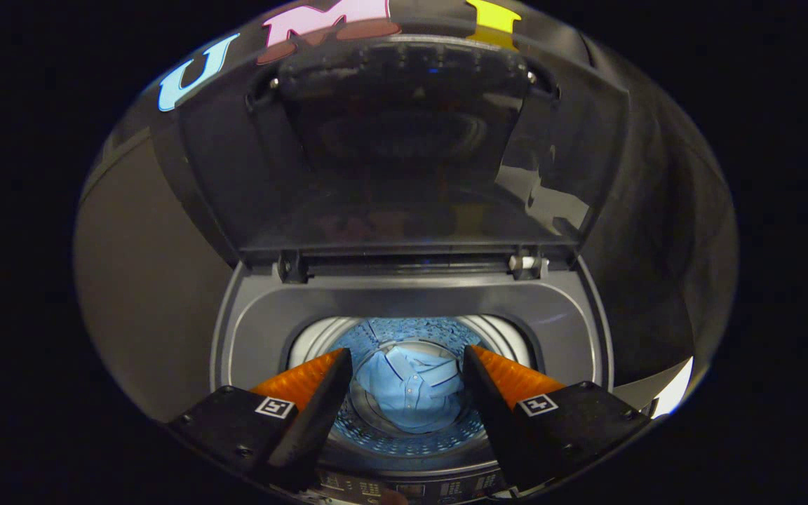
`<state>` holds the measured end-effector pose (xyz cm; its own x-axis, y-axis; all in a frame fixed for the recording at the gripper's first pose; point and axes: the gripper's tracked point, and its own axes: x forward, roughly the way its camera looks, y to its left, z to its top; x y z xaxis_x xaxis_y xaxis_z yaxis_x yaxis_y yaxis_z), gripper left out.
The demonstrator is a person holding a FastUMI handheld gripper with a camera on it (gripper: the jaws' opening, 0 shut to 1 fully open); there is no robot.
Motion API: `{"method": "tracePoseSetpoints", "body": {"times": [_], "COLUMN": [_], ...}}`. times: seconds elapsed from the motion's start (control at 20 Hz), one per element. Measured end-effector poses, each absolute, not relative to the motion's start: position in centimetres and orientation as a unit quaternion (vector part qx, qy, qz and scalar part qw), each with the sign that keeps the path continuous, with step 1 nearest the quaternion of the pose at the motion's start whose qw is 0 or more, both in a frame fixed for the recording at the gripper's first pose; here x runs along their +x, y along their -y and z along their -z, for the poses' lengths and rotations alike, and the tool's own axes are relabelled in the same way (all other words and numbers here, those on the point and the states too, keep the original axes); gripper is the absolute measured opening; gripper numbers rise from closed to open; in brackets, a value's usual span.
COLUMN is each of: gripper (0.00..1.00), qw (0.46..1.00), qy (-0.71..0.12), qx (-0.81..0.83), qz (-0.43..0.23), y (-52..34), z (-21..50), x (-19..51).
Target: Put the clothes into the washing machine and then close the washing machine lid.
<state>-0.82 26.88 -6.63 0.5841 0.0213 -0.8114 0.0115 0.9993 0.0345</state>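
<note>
No brand name or readable writing anywhere on the washing machine (411, 301); a strip of small print and buttons along the control panel (404, 487) at its near edge, too small and dark to read. One square black-and-white marker on each finger mount, two in all, patterns only, no words.

One top-loading machine, seen from above and in front. One lid (404, 140), raised and standing upright at the back, held by two hinges (292, 266) — glossy dark inner face, reflections muddying whatever lies on it. One round drum (414, 435) open below, perforated wall showing blue-tinted.

One garment inside the drum: a light blue shirt (411, 389), crumpled at the bottom, with a row of small buttons and a folded collar visible. Lower part of the shirt and much of the drum rim hidden behind the fingers and the near edge of the opening; cannot tell whether more clothes lie beneath.

Gripper (407, 365) hovering above the drum mouth, spread wide, holding nothing; the shirt visible through the gap, well below the tips and apart from them. Two fingers (306, 379), ribbed on their outer faces.

Surroundings mostly dark: booth wall behind the lid, a pale patch at the far right hard to make out.
</note>
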Motion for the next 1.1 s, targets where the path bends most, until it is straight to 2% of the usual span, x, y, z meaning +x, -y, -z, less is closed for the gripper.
{"method": "tracePoseSetpoints", "body": {"times": [0.55, 0.95, 1.1], "gripper": [1.0, 0.99, 0.99], "qw": [0.93, 0.962, 0.966], "qy": [-0.368, -0.271, -0.257], "qx": [-0.005, 0.0, 0.005], "qz": [-0.026, -0.015, -0.012], "y": [-28.5, -28.0, -27.9], "z": [-5.8, -18.2, -19.2], "x": [3.5, 9.5, 13.0]}}
